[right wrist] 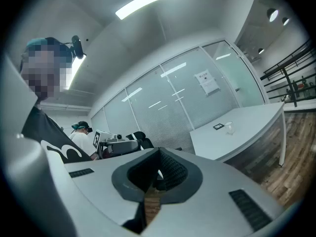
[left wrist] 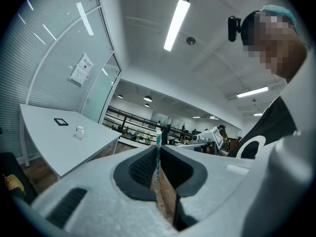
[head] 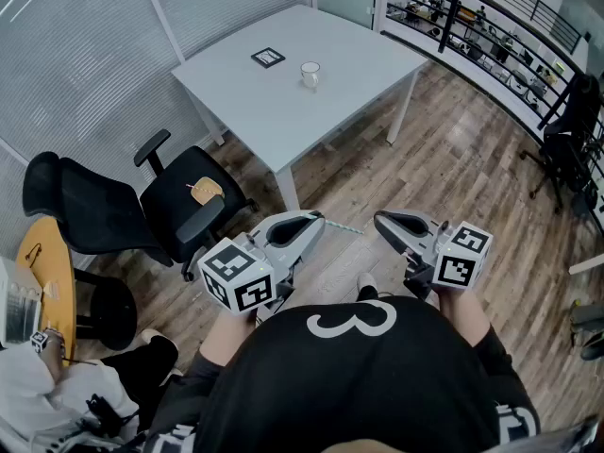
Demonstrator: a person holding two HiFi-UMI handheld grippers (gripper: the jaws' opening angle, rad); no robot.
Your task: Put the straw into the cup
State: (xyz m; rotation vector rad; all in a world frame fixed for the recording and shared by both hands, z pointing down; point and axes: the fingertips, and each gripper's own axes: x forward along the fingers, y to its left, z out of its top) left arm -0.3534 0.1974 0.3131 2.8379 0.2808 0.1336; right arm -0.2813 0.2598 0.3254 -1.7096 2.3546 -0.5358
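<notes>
A thin teal-and-white striped straw point(head: 345, 227) sticks out sideways from the tip of my left gripper point(head: 318, 220), whose jaws are shut on it. In the left gripper view the straw point(left wrist: 158, 144) stands upright between the dark pads. My right gripper point(head: 380, 220) is level beside it, just right of the straw's free end, and its jaws meet at the tip with nothing between them. The clear glass cup point(head: 310, 74) stands far ahead on the white table point(head: 283, 111). It shows small in both gripper views, as the cup point(left wrist: 80, 131) and the cup point(right wrist: 229, 128).
A black marker card point(head: 268, 58) lies on the table near the cup. A black office chair point(head: 184, 206) stands on the wood floor between me and the table. A round wooden table point(head: 52, 272) and a seated person are at the lower left. A railing point(head: 491, 26) runs along the right.
</notes>
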